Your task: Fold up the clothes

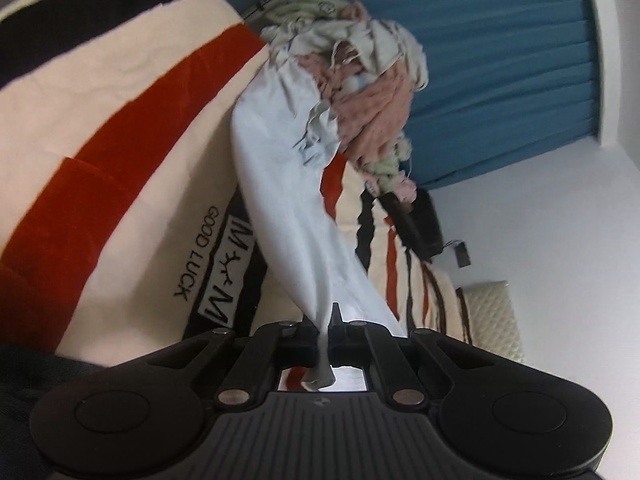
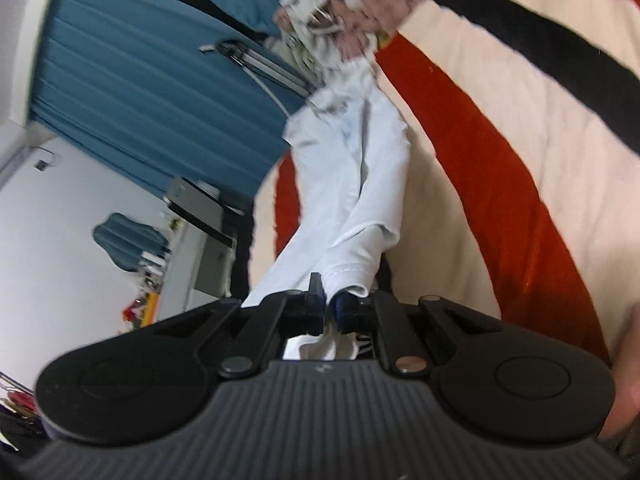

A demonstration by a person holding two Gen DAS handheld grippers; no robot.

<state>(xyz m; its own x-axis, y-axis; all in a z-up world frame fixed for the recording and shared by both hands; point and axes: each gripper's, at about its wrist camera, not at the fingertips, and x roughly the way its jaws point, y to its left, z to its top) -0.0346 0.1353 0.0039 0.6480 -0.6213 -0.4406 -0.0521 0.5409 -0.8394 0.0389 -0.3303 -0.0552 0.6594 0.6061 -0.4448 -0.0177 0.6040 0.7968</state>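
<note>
A pale blue garment [image 1: 288, 200] stretches from a heap of clothes down to my left gripper [image 1: 326, 322], which is shut on its edge; a bit of cloth pokes out behind the jaws. In the right wrist view the same pale blue garment [image 2: 356, 184] runs down to my right gripper [image 2: 326, 300], shut on a hemmed edge. The garment is lifted above a cream blanket with red and black stripes [image 1: 120, 120]. Its far end still lies in the pile of pink and off-white clothes [image 1: 360, 80].
The striped blanket [image 2: 500, 140] covers the bed under both grippers. Teal curtains [image 1: 500, 60] and a white wall lie beyond. A dark object [image 1: 420, 220] lies at the bed's edge. A desk with small items [image 2: 180, 264] stands near the wall. A hand [image 2: 624, 380] shows at right.
</note>
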